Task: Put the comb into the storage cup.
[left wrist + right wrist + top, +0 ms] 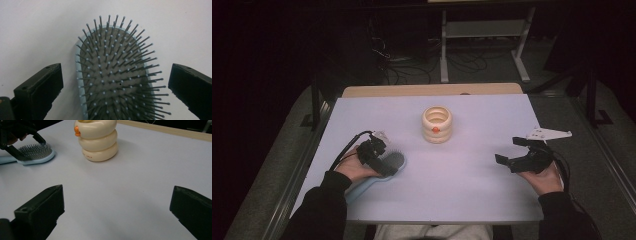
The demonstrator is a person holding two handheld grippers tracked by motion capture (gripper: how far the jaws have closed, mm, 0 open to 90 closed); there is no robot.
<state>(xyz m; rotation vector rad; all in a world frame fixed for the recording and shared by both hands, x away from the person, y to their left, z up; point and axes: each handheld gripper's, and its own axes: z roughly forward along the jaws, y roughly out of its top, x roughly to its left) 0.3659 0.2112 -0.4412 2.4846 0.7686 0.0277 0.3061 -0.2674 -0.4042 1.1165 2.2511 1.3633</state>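
A pale blue hairbrush with a grey bristle pad lies bristles-up at the left of the white table, its handle pointing toward the person. My left gripper hovers over its head. In the left gripper view the brush head sits between the wide-apart jaws of that gripper, and neither jaw touches it. My right gripper is open at the right side of the table with nothing in it; its gripper view has bare table between the jaws.
A cream ringed container with an orange spot stands upright at the table's middle back, also seen as the container beside the hairbrush. A wooden strip edges the far side. Dark floor with cables lies beyond.
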